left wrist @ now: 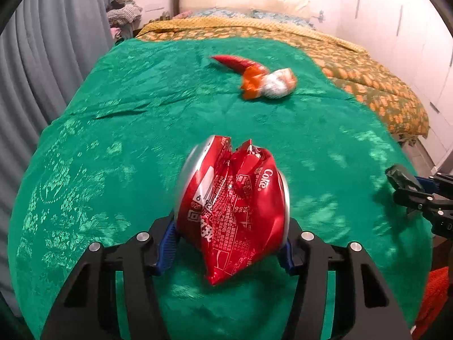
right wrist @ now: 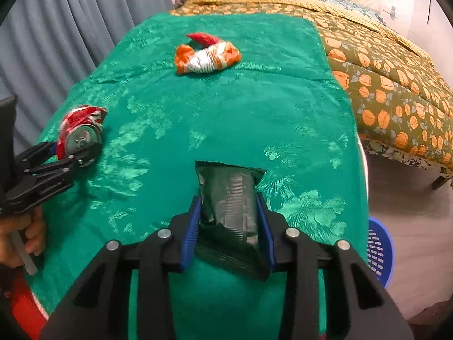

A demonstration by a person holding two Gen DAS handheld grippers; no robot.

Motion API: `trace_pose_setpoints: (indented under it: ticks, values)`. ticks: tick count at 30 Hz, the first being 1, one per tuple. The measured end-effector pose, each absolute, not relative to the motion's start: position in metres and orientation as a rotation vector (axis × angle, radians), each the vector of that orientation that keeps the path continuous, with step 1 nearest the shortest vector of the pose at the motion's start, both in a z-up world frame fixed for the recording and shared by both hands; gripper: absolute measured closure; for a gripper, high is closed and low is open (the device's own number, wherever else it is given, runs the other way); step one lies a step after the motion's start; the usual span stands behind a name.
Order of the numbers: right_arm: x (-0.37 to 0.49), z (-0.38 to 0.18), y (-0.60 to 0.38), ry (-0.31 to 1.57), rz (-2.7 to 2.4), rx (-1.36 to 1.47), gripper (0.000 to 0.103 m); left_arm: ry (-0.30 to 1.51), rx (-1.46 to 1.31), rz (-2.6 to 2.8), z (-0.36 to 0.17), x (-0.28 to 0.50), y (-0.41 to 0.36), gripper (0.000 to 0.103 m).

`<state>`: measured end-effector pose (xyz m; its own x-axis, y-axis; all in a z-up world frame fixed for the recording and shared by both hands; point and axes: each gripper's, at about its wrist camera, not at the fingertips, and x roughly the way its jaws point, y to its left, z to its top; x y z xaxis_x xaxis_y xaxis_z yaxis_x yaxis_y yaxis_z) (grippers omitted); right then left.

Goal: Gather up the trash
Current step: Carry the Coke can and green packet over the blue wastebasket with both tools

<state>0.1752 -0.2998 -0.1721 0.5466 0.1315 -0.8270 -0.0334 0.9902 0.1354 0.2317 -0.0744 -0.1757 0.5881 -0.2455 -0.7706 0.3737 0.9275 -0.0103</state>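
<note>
The crushed can (left wrist: pixel 230 206), red with "Coke" printed in white, is clamped in the left hand-held gripper (left wrist: pixel 228 243) over the bed's green cover (left wrist: pixel 141 113). The right hand-held gripper (right wrist: pixel 230 226) grasps a dark green wrapper (right wrist: pixel 230 198). An orange-and-white wrapper (right wrist: pixel 208 56) lies farther up the cover. Only the right view shows the can's silver end, a hand (right wrist: pixel 25 235) and a blue basket (right wrist: pixel 380 252).

Open green cloth (right wrist: pixel 254 119) around crumpled wrapper (right wrist: pixel 208 56).
</note>
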Motion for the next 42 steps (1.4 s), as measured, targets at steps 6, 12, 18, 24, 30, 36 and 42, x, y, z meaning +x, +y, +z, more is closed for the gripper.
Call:
trace_pose_setpoints:
  ticks: [6,12,18,24,30,36,42]
  values:
    - [0.15,-0.154,-0.319,0.941,0.128,0.158,0.067,0.869,0.164,-0.459,-0.16,0.195,-0.107,0.047]
    - [0.117,-0.147,-0.379,0.922,0.069,0.207,0.067,0.886,0.155,-0.586,-0.144,0.158,-0.164,0.047]
    - [0.08,-0.16,-0.465,0.923,-0.072,0.252,0.067,0.909,0.159,-0.719,-0.138,0.128,-0.25,0.047]
    - [0.061,-0.194,-0.534,0.959,-0.162,0.286,0.067,0.965,0.205,-0.81,-0.16,0.102,-0.346,0.046]
    - [0.061,-0.242,-0.59,1.015,-0.195,0.379,0.067,1.063,0.237,-0.844,-0.211,0.094,-0.425,0.046]
    - [0.066,-0.291,-0.625,1.072,-0.208,0.45,0.067,1.145,0.25,-0.808,-0.269,0.106,-0.469,0.046]
    - [0.073,-0.328,-0.642,1.122,-0.199,0.516,0.067,1.195,0.259,-0.768,-0.316,0.123,-0.489,0.046]
